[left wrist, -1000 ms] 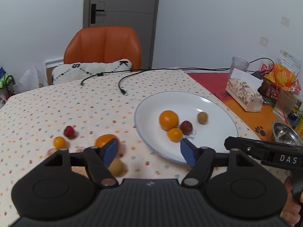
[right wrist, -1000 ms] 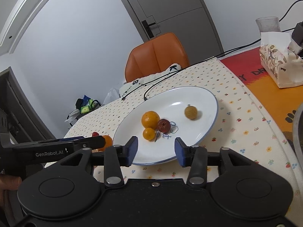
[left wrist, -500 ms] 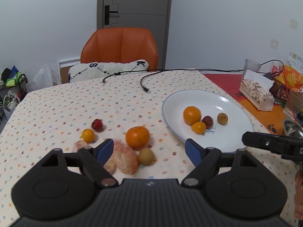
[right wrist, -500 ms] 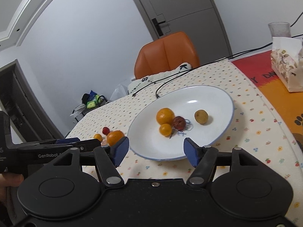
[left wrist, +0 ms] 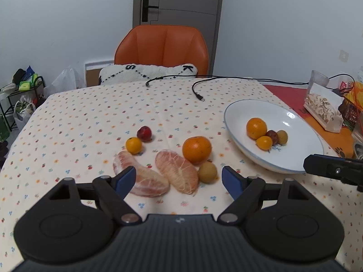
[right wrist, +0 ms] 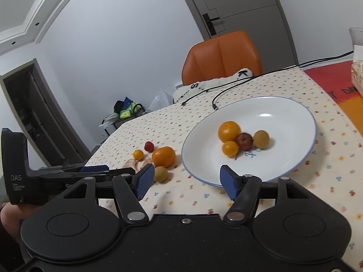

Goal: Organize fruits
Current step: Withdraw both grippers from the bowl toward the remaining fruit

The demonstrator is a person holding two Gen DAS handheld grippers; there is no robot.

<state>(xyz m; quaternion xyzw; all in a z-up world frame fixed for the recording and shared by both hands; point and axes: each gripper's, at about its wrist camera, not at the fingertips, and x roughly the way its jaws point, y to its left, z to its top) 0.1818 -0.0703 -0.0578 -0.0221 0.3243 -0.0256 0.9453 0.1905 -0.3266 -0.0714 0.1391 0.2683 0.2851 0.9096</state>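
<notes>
Left gripper (left wrist: 178, 179) jaws wide apart above pomelo segments (left wrist: 175, 173), right gripper (right wrist: 185, 181) jaws spread empty near plate (right wrist: 301, 158).

Plain white walls (left wrist: 56, 22) surround the room. At 12 o'clock a grey door (left wrist: 181, 11) stands behind an orange chair (left wrist: 162, 47); at 9 o'clock a cluttered rack (left wrist: 20, 95) stands beside the worktop (left wrist: 90, 117).

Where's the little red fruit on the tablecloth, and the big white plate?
small round red fruit (left wrist: 144, 133), left wrist view, middle of its skin
large white round plate (left wrist: 295, 122), left wrist view, bare inner surface
</notes>
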